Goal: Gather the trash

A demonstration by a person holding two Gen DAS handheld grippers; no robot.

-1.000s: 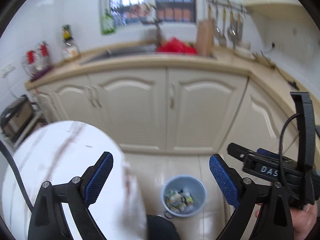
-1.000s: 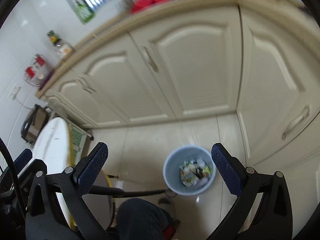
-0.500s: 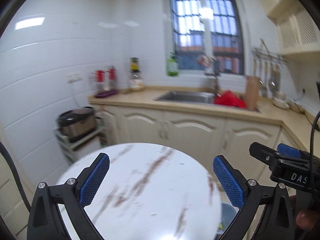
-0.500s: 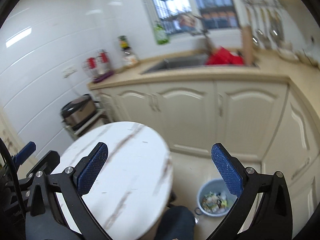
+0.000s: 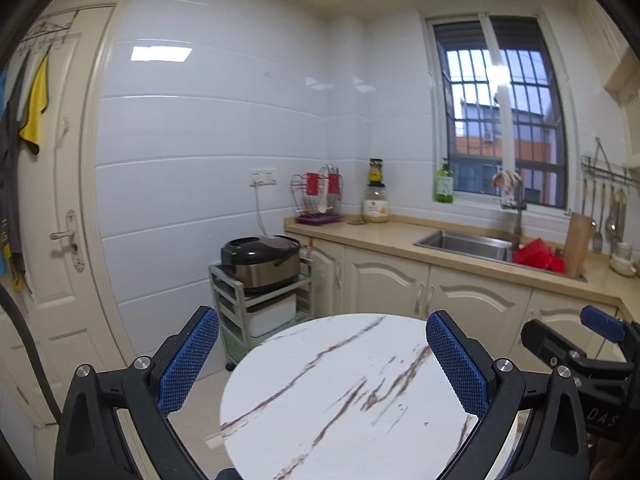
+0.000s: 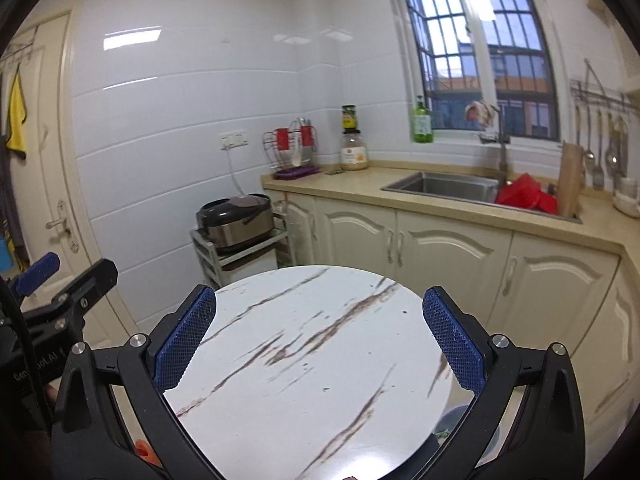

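Observation:
My left gripper (image 5: 322, 340) is open over the near edge of a round white marble-patterned table (image 5: 352, 392), with nothing between its blue pads (image 5: 456, 364). My right gripper (image 6: 320, 320) is open too, above the same table (image 6: 312, 360), and it is empty. Only tiny specks show on the tabletop. A sliver of the grey-blue trash bin (image 6: 454, 416) peeks out on the floor under the table's right edge, mostly hidden by the table and my right finger. Each gripper shows at the edge of the other's view.
A rice cooker (image 5: 262, 260) sits on a small trolley left of the cream cabinets (image 6: 440, 252). The beige counter holds a steel sink (image 6: 444, 186) and a red item (image 6: 526, 196). A door (image 5: 52, 208) stands at far left.
Both views swung up and left from the floor and the bin to the tabletop and kitchen wall. The bin left the left wrist view and is almost hidden in the right one.

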